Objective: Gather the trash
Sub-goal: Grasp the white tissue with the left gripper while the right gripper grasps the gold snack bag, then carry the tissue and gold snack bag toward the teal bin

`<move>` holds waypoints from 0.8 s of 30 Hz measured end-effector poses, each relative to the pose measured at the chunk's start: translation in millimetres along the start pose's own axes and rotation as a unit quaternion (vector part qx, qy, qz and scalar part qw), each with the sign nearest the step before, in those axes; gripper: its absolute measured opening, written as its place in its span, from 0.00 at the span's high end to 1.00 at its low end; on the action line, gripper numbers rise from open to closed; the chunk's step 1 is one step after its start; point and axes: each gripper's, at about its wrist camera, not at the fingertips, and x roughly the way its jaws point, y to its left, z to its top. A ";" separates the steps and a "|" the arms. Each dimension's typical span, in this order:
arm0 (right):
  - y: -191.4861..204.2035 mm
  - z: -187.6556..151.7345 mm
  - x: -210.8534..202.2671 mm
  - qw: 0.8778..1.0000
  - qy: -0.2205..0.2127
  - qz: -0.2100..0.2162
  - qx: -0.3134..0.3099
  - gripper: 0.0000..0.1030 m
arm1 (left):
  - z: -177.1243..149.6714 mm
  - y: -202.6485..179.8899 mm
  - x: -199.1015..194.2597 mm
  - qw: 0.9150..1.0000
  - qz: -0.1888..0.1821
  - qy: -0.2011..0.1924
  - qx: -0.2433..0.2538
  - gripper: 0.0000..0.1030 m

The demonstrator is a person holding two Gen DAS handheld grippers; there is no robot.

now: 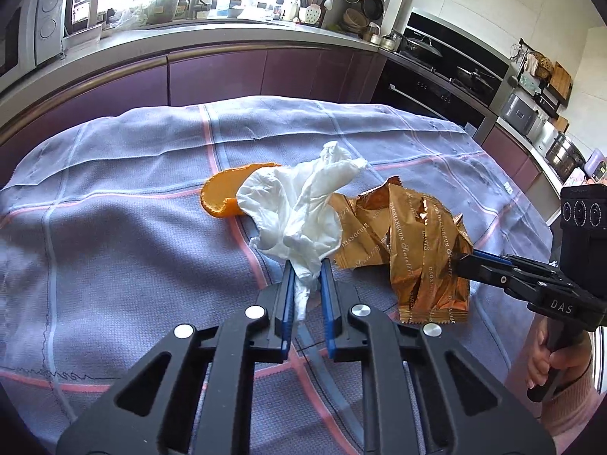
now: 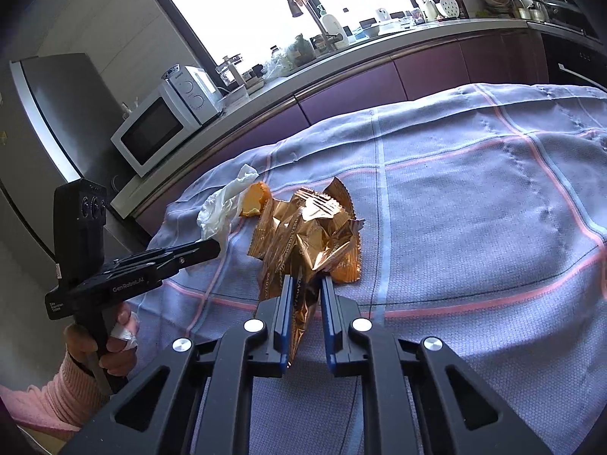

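A crumpled white tissue (image 1: 296, 204) lies on the blue checked tablecloth (image 1: 114, 235), partly covering an orange peel (image 1: 220, 197). My left gripper (image 1: 306, 265) is shut on the tissue's near tail, which runs down between the blue pads. To the right sits a crumpled gold snack wrapper (image 1: 409, 235), and my right gripper (image 1: 466, 261) reaches into its right edge. In the right wrist view, the right gripper (image 2: 306, 278) is shut on the near end of the gold wrapper (image 2: 311, 227). The tissue (image 2: 220, 204), the peel (image 2: 258, 197) and the left gripper (image 2: 212, 244) are at the left.
The tablecloth (image 2: 474, 208) stretches wide to the right and far side. Behind it runs a purple-fronted kitchen counter (image 1: 212, 72) with a microwave (image 2: 151, 132) and a black oven (image 1: 436, 87). A person's hand (image 2: 114, 349) in a pink sleeve holds the left gripper's handle.
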 end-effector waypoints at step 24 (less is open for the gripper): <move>37.8 11.8 -4.5 0.998 -0.018 0.046 -0.029 0.89 | -37.4 50.1 -107.4 0.996 0.042 -0.073 -0.025 0.87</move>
